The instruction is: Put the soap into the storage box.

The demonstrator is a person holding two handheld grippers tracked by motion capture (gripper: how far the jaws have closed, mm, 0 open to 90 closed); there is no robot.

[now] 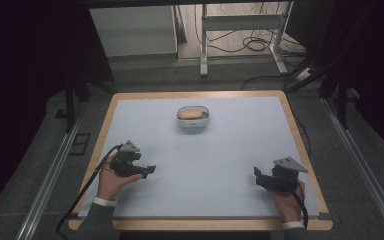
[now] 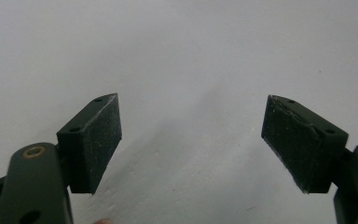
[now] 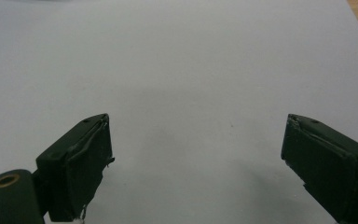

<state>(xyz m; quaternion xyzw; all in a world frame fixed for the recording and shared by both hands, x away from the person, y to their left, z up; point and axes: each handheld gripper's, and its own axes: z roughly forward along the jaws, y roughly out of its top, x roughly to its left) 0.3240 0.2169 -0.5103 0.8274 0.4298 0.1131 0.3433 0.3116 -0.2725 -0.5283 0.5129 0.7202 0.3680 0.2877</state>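
Nearest you, your left gripper (image 1: 149, 170) rests low over the pale blue mat (image 1: 205, 165) at the near left, its jaws spread wide with nothing between them. Your right gripper (image 1: 257, 176) sits at the near right, well apart from the left one, jaws likewise wide and empty over bare mat. Farther off, toward the far middle of the mat, stands a small clear bowl (image 1: 193, 118) holding a tan bread roll (image 1: 191, 114), well away from both grippers.

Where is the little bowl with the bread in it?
In the high view, the bowl sits on the far middle of the table, well beyond both tools, with the bread inside it.
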